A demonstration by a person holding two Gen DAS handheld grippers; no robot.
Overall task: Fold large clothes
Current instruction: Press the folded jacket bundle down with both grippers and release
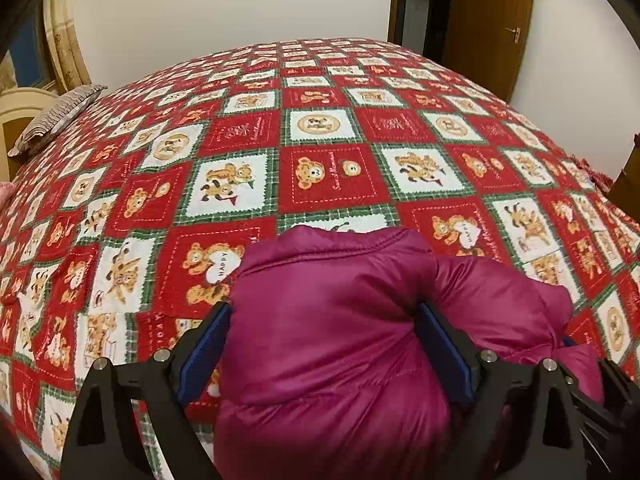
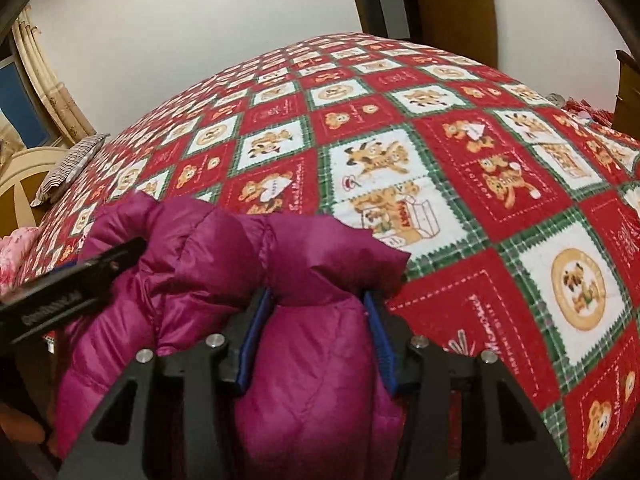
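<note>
A magenta puffer jacket (image 1: 332, 320) is bunched at the near edge of the bed. My left gripper (image 1: 324, 312) is shut on a thick fold of it, blue pads pressing both sides. In the right wrist view the same jacket (image 2: 312, 352) fills the gap of my right gripper (image 2: 318, 300), which is shut on another bulging fold. The left gripper's black body (image 2: 72, 280) shows at the left of that view, beside the jacket. The jacket's lower parts are hidden below the frames.
The bed is covered by a red, white and green teddy-bear quilt (image 1: 328, 140). A striped pillow (image 1: 56, 116) lies at the far left by the headboard. A wooden door (image 1: 492, 20) stands behind the bed. Pink fabric (image 2: 16, 256) lies at the left edge.
</note>
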